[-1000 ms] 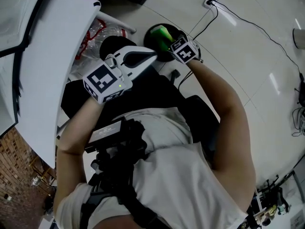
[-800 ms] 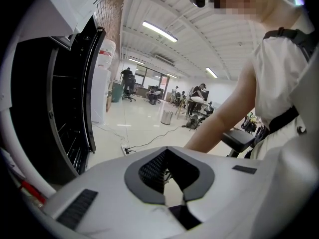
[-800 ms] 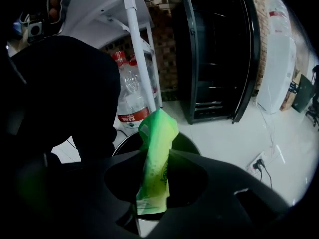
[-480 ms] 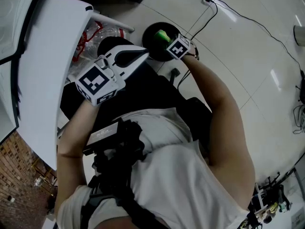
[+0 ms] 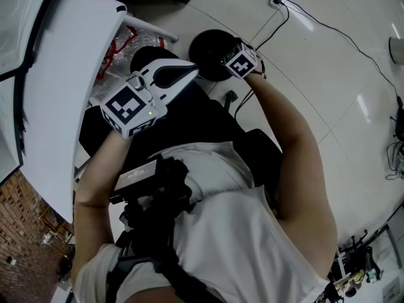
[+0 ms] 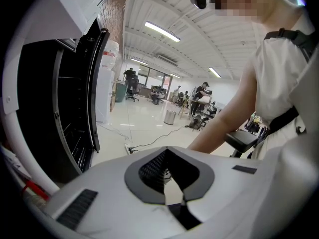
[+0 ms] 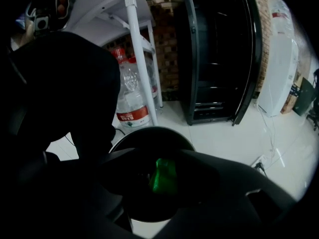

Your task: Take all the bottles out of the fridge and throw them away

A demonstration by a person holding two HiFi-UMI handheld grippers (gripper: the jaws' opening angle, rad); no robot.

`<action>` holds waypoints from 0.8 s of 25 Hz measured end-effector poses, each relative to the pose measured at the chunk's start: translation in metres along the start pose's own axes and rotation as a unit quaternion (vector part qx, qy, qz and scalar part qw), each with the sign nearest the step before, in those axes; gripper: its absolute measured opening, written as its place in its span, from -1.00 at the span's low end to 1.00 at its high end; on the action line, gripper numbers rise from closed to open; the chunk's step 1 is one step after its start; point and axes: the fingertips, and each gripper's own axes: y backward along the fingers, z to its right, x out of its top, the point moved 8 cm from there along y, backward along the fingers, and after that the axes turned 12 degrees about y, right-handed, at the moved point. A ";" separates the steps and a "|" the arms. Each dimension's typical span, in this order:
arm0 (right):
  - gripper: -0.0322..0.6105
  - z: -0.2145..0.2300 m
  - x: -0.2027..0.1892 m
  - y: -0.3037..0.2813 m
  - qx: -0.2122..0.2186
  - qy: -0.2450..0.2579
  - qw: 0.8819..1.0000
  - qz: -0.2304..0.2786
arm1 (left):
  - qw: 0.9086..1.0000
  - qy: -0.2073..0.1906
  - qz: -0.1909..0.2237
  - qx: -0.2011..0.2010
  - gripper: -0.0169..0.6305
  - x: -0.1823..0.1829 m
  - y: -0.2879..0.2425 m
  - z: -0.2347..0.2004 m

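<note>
Right gripper (image 7: 160, 156) hangs over the black bin (image 5: 203, 41), its jaws just opened wide. The green bottle (image 7: 163, 176) lies below them inside the bin, ungripped. Left gripper (image 5: 192, 72) is closed, empty. Best to keep the right jaws wide and lift straight up — clear of the rim.

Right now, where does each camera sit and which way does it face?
Head view: on the person's head, looking steeply down; shows torso, arms, left gripper, right gripper over the black bin.
Left gripper view: on the left gripper, facing across the room past shut, empty jaws; fridge left, the person's arm and torso right.
Right gripper view: on the right gripper, looking down into the bin; its jaws have just been opening, a green bottle between them; no body part clear.
Shared: bin, head and right gripper views; fridge, both gripper views.
</note>
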 end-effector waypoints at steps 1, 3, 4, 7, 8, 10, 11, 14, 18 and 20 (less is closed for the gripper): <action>-0.18 -0.001 0.006 0.008 0.001 -0.007 1.000 0.021 | 1.000 0.002 0.001 0.001 -0.93 0.000 0.001 0.001; -0.56 0.002 0.020 0.028 -0.013 -0.021 0.997 0.068 | 1.000 0.004 0.003 0.002 -0.93 0.002 0.002 0.004; -0.72 0.008 0.026 0.039 -0.028 -0.032 0.995 0.094 | 1.000 0.001 0.005 0.004 -0.93 0.006 0.003 0.004; -0.90 0.020 0.053 0.080 -0.051 -0.084 0.978 0.184 | 1.000 -0.005 0.022 0.009 -0.93 0.019 0.009 0.006; -0.90 0.021 0.065 0.095 -0.049 -0.097 0.970 0.216 | 0.999 -0.003 0.032 0.009 -0.93 0.023 0.012 0.007; -0.90 0.021 0.097 0.130 -0.038 -0.103 0.953 0.281 | 0.999 0.001 0.050 0.007 -0.93 0.031 0.019 0.009; -0.90 0.019 0.118 0.150 -0.035 -0.097 0.944 0.313 | 0.998 -0.002 0.057 0.004 -0.93 0.035 0.024 0.012; -0.90 0.008 0.171 0.206 -0.049 -0.060 0.918 0.390 | 0.997 -0.022 0.070 -0.015 -0.93 0.044 0.040 0.024; -0.90 -0.010 0.230 0.265 -0.037 0.014 0.892 0.450 | 0.994 -0.036 0.098 -0.011 -0.93 0.066 0.065 0.043; -0.90 -0.019 0.256 0.278 -0.001 0.038 0.887 0.460 | 0.993 -0.036 0.114 0.002 -0.93 0.078 0.081 0.050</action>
